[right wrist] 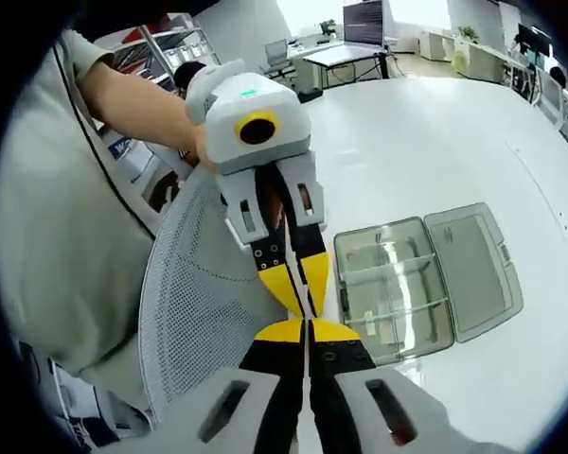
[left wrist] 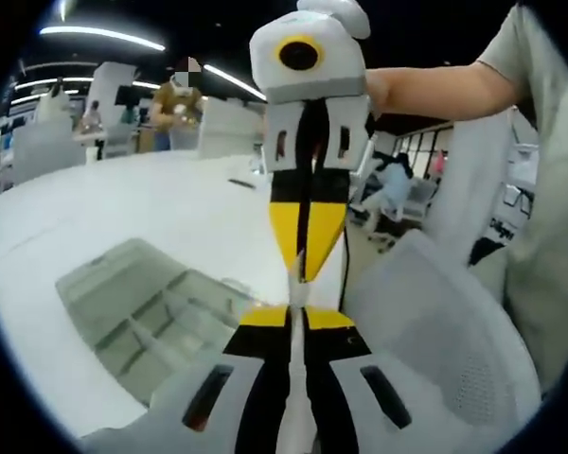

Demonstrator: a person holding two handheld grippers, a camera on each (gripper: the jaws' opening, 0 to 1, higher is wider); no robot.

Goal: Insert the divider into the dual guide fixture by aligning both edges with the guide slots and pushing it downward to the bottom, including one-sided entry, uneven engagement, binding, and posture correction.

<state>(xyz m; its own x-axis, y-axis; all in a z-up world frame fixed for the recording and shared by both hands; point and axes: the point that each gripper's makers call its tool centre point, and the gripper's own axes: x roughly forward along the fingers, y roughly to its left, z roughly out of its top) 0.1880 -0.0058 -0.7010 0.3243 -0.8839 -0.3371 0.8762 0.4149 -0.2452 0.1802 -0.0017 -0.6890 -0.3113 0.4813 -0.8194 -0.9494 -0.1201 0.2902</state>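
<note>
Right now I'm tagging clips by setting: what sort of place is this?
Probably an open-plan office or lab: long ceiling light strips, a desk with a dark monitor, and a grey mesh office chair beside the big white table.

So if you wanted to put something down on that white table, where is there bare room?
Most of the white table is bare: the wide stretch beyond the clear plastic box and its open lid. It is crowded at the near edge, where the left claw and right claw meet tip to tip over a mesh chair back.

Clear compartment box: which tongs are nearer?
Left, marginally. Left tongs and right tongs meet tip to tip on the divider, beside the box; the left body seems alongside it, the right angled away.
</note>
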